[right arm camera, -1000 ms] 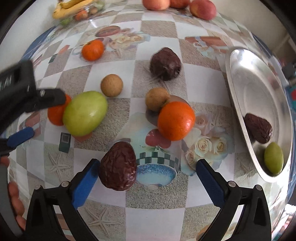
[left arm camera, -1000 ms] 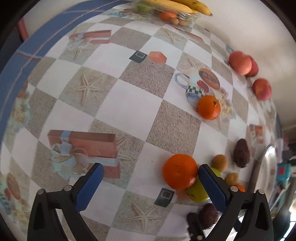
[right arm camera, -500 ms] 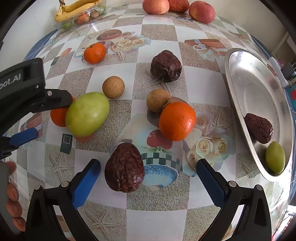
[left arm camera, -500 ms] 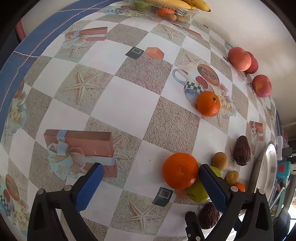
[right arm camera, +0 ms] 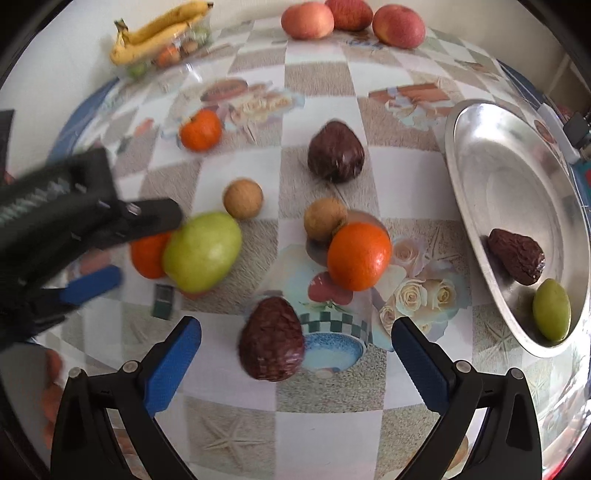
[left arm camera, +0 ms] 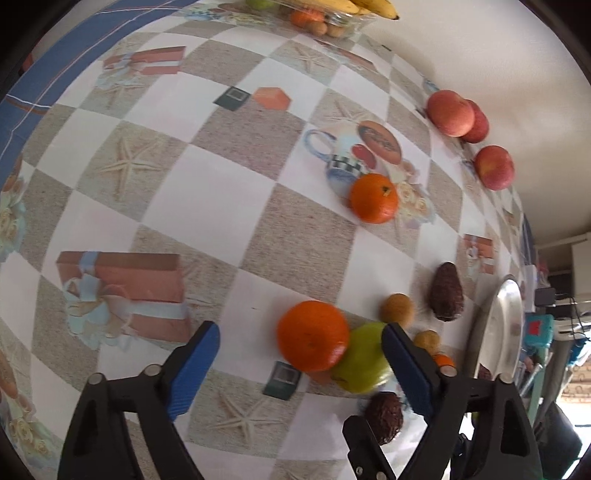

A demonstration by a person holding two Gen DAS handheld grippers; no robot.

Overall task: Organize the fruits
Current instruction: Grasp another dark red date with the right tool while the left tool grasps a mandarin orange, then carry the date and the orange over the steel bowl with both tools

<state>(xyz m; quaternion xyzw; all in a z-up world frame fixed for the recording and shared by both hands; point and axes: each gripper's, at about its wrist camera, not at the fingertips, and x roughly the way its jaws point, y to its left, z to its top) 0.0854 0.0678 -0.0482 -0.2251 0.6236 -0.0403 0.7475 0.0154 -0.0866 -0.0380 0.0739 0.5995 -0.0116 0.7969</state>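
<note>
Tablecloth checkered; blurred clutter, maybe shelving, beyond.

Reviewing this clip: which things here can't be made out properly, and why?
- Clear container under the bananas: its contents are too small and blurred in both views.
- Silver tray: seen edge-on in the left wrist view, so its contents are hidden.
- Left gripper: motion-blurred in the right wrist view.
- Small orange fruit: mostly hidden behind the left gripper's finger.
</note>
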